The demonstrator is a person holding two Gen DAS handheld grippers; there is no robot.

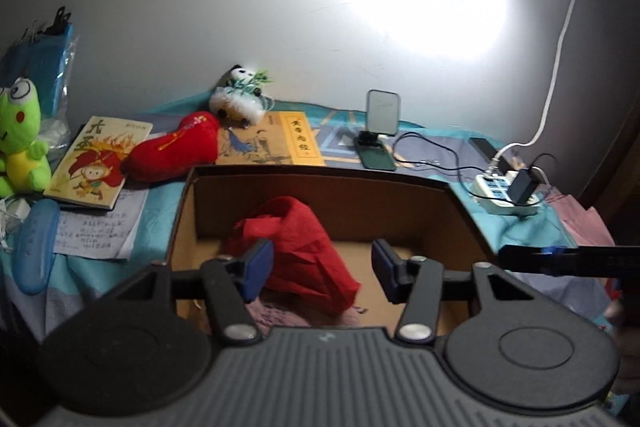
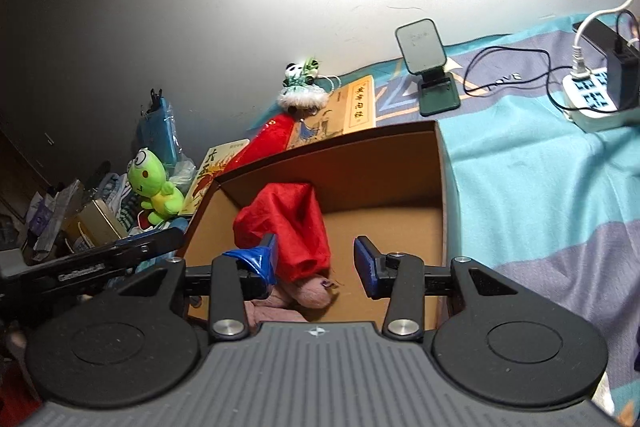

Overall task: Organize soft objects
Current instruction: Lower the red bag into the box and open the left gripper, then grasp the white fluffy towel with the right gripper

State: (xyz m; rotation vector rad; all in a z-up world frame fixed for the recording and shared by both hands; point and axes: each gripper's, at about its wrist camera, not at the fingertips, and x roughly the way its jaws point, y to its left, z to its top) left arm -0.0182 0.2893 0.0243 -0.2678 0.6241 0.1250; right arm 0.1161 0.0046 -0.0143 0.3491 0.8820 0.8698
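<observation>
- Left gripper (image 1: 322, 269) hung over the near end of the cardboard box (image 1: 320, 183), jaws apart with nothing pinched. The red cloth (image 1: 304, 251) sat between them, but the pads weren't pressing on it as far as I could tell.
- Right gripper (image 2: 316, 261) was over the same box, jaws also apart, nothing gripped.
- If the drop is done, I'd back straight up and out so a pad doesn't snag a fold and drag the cloth back over the box wall.
- The cloth was shiny, crumpled and floppy, heaped inside the box toward its left side, on top of a pinkish plush thing (image 2: 308, 297) at the near end.
- Left to sort, I'd guess: red plush (image 1: 172, 149) and panda toy (image 1: 240, 97) beyond the far wall, green frog (image 1: 22, 143) far left.
</observation>
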